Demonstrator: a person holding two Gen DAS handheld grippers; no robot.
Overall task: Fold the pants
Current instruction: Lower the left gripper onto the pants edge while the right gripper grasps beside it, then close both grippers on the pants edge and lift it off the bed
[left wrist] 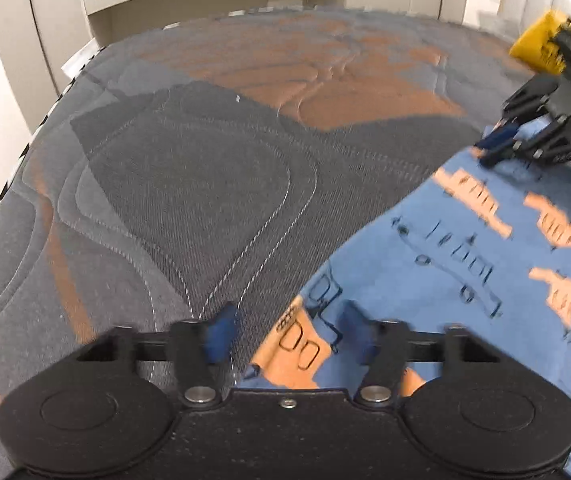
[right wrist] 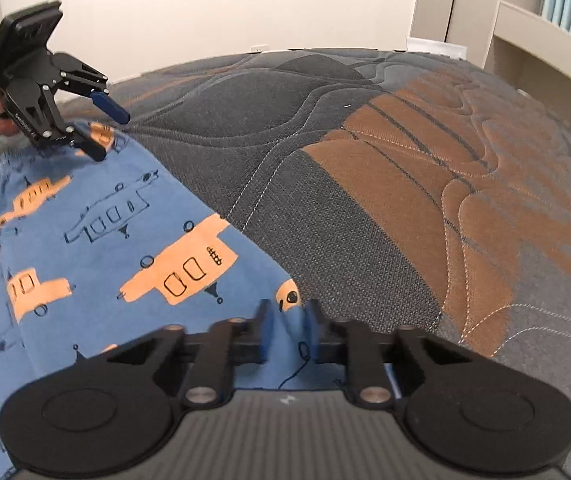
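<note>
here the blue pants (right wrist: 85, 240) lie spread on the quilted mattress (right wrist: 365, 180). the left gripper (left wrist: 289, 334) has its jaws wide apart, the pants' edge lying between them. the right gripper (right wrist: 288, 330) has jaws narrowed around a corner of the fabric, apparently pinching it.

The pants (right wrist: 97, 240) are blue with orange and black-outlined vehicle prints. The quilted mattress (right wrist: 365, 184) is grey with rust-orange patches.
</note>
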